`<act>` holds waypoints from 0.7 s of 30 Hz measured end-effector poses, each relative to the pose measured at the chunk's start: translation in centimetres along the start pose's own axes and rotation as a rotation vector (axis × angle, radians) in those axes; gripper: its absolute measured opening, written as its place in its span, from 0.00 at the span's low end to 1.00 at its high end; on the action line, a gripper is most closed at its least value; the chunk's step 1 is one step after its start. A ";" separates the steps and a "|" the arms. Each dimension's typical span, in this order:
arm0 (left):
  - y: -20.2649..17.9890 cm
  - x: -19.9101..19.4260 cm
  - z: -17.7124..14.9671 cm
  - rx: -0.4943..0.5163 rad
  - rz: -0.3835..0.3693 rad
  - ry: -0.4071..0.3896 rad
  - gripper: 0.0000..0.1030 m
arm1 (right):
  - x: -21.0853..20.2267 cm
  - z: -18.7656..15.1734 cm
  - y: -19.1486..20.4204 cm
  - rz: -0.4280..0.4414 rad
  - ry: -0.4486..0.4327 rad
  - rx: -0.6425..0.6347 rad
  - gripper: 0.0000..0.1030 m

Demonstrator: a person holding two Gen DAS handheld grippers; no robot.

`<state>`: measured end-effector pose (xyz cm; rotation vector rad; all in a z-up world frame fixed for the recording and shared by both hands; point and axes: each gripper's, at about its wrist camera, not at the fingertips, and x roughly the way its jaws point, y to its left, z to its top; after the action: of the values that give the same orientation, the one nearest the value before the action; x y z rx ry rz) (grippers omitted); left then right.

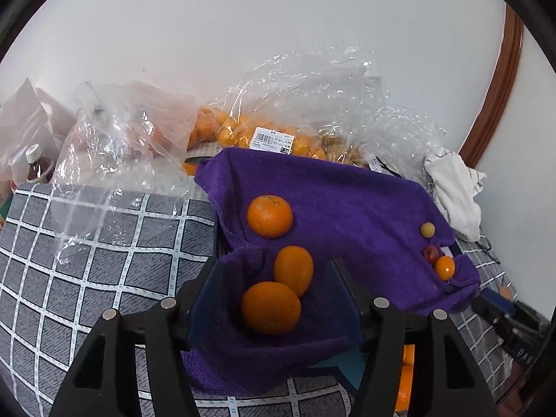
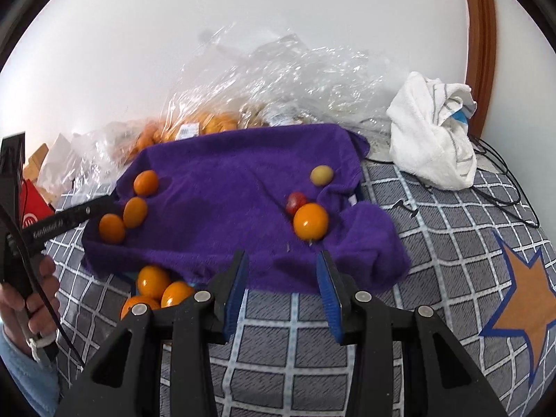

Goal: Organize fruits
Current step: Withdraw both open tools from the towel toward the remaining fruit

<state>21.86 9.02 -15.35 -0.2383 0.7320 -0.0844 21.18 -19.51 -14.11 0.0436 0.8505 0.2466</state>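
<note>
I'm hovering my left gripper (image 1: 274,278), released, around two oranges (image 1: 271,307) on the purple towel (image 1: 347,201); my right gripper (image 2: 282,269) is hanging released, empty.

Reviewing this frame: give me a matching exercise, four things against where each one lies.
Things:
1. pale yellow fruit
2. white cloth
3. price-labelled bag of oranges
4. small red fruit

Places:
A. bunched on the checked cover, right of the purple towel
B. behind the towel, against the wall
C. alone near the towel's far right corner
D. touching a shiny orange fruit on the towel

Pairs: 1-C, 2-A, 3-B, 4-D
</note>
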 end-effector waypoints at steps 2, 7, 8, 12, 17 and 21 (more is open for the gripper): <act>0.2 -0.1 0.1 -0.013 -0.014 -0.001 0.59 | -0.2 -0.1 0.3 -0.007 -0.003 -0.003 0.39; 0.6 -0.7 0.2 -0.031 -0.018 -0.019 0.59 | -0.3 -0.4 1.2 0.025 0.005 -0.009 0.41; 0.6 -0.7 0.3 -0.036 -0.019 -0.021 0.59 | -0.2 -0.5 1.4 0.027 0.008 -0.017 0.41; 1.0 -1.0 0.3 -0.050 -0.022 -0.033 0.59 | 0.5 -1.1 2.2 0.040 0.036 -0.034 0.41; 0.9 -1.0 0.3 -0.050 -0.021 -0.041 0.59 | 1.0 -1.8 3.3 0.084 0.069 -0.063 0.41; 0.8 -1.3 0.4 -0.030 0.007 -0.065 0.59 | 1.9 -2.3 4.4 0.111 0.102 -0.072 0.41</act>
<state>21.14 10.06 -14.40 -0.2658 0.6698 -0.0590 19.81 -14.90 -16.40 0.0113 0.9416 0.3859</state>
